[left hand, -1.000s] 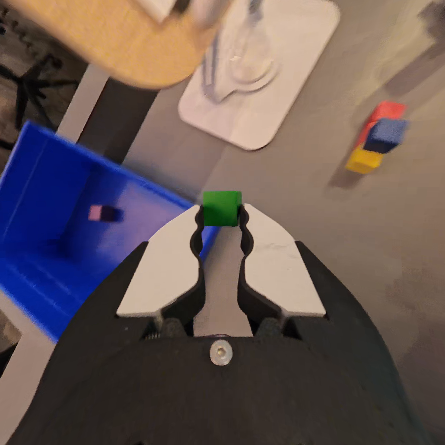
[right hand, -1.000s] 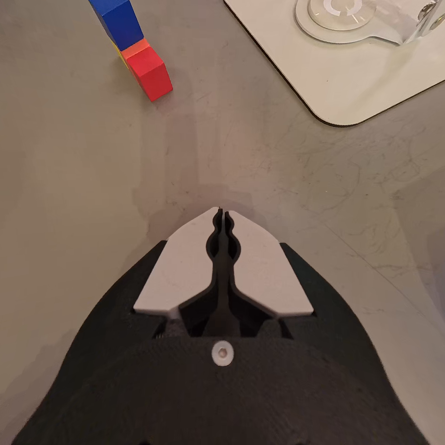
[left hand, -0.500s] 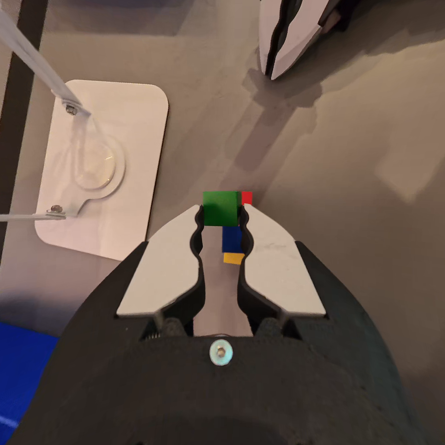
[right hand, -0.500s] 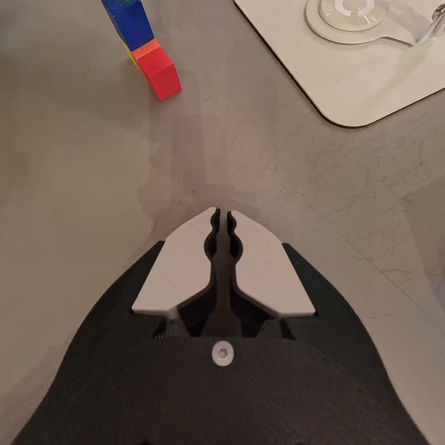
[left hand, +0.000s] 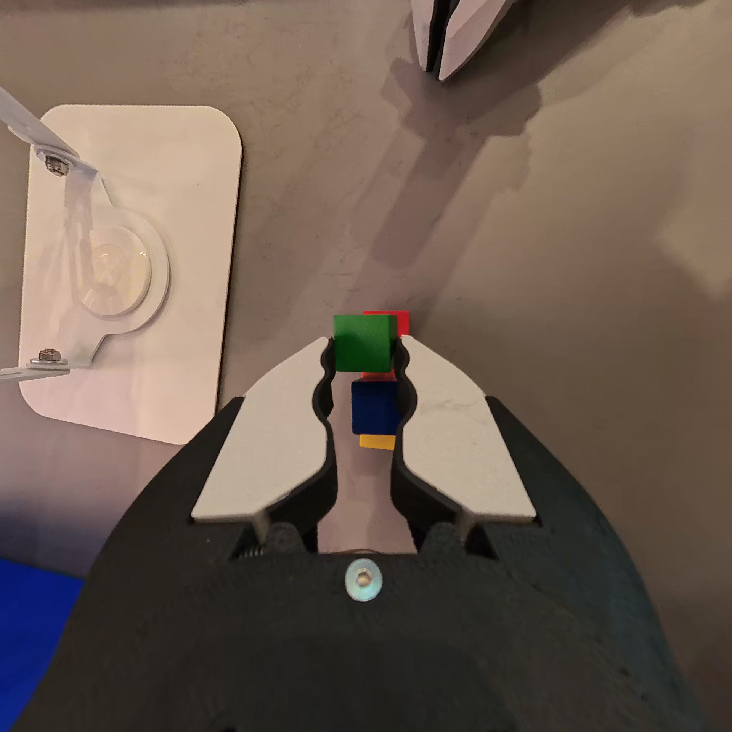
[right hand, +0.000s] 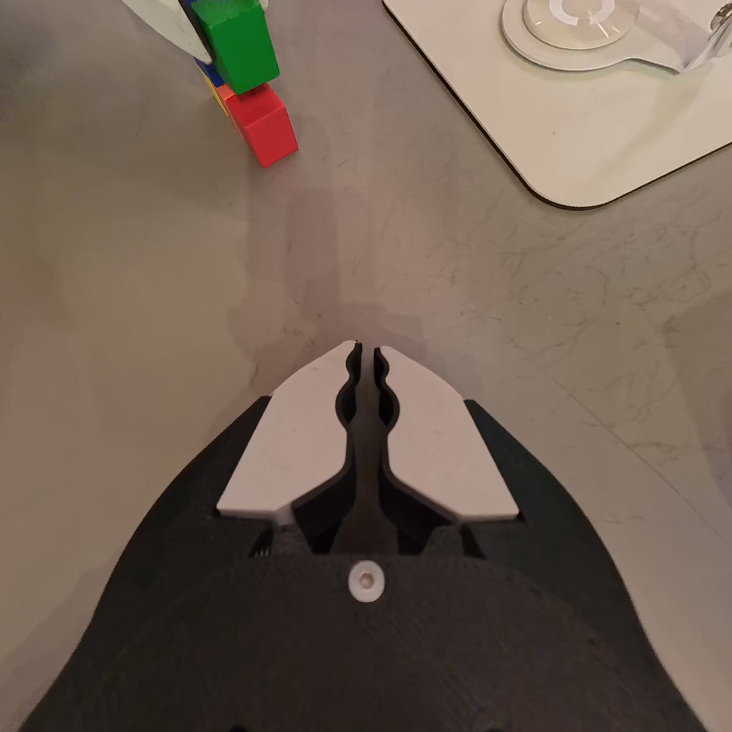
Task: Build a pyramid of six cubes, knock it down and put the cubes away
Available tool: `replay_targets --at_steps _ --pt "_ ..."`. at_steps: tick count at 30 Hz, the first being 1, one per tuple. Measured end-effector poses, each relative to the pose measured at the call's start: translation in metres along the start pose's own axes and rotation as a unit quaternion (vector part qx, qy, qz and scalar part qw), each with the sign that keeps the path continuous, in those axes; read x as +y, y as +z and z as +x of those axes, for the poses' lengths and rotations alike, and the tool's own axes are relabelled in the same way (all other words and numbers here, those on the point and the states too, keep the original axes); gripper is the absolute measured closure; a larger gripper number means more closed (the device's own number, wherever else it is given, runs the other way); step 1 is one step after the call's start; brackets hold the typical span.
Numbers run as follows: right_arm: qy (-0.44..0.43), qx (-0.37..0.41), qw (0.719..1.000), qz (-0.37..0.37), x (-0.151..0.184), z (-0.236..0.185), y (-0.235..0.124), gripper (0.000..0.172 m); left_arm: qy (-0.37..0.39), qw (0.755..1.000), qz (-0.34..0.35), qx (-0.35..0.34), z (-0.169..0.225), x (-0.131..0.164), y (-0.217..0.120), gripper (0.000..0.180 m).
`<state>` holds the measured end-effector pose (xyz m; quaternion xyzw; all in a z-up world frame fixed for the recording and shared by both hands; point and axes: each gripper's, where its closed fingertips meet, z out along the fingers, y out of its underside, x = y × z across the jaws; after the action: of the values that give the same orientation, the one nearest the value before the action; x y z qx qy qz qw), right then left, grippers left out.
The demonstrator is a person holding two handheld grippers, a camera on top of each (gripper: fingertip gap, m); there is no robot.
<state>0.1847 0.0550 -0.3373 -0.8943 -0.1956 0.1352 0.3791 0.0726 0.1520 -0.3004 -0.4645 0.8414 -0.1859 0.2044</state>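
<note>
My left gripper (left hand: 364,345) is shut on a green cube (left hand: 362,342), with both pads pressed on its sides. It holds the cube just above a small stack on the grey table: a red cube (left hand: 403,323), a blue cube (left hand: 374,408) and a yellow cube (left hand: 377,441). In the right wrist view the green cube (right hand: 241,43) hangs over the red cube (right hand: 263,122), with the blue cube (right hand: 210,75) behind it. My right gripper (right hand: 367,348) is empty, its jaws a narrow slit apart, low over bare table. It also shows at the top of the left wrist view (left hand: 439,59).
A white plate with a clear suction mount (left hand: 158,237) lies left of the stack, and at the upper right in the right wrist view (right hand: 594,119). A corner of the blue bin (left hand: 31,633) shows at the lower left. The gap from one gripper's tips to the other's is roughly 15 cm.
My left gripper swung from the blue bin over to the cube stack, keeping the green cube in its grasp. My right gripper's jaws parted slightly and it edged toward the stack.
</note>
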Motion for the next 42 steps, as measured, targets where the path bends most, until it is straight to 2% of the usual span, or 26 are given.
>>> replay_targets --at_steps 16,28,34,37,39,42 --pt "0.000 -0.001 1.000 0.000 0.000 0.000 0.000 0.166 0.023 0.999 -0.022 -0.001 0.004 0.006 0.000 0.153" --pt "-0.001 -0.001 1.000 0.000 0.000 0.000 -0.001 0.166 0.012 1.000 -0.023 0.009 0.007 0.009 0.002 0.153" --pt "-0.001 -0.001 1.000 0.000 0.000 0.000 -0.001 0.165 0.008 1.000 -0.017 0.006 0.004 0.008 -0.004 0.145" --pt "-0.001 -0.002 1.000 0.000 0.001 -0.001 -0.002 0.165 0.005 1.000 -0.009 -0.003 0.001 0.010 -0.021 0.142" --pt "-0.002 -0.002 1.000 0.000 0.001 -0.001 -0.002 0.165 -0.001 1.000 0.005 -0.026 -0.009 0.015 -0.047 0.143" --pt "0.002 -0.004 1.000 0.001 0.001 0.000 -0.002 0.166 -0.028 0.993 0.020 -0.113 -0.056 0.036 -0.100 0.144"
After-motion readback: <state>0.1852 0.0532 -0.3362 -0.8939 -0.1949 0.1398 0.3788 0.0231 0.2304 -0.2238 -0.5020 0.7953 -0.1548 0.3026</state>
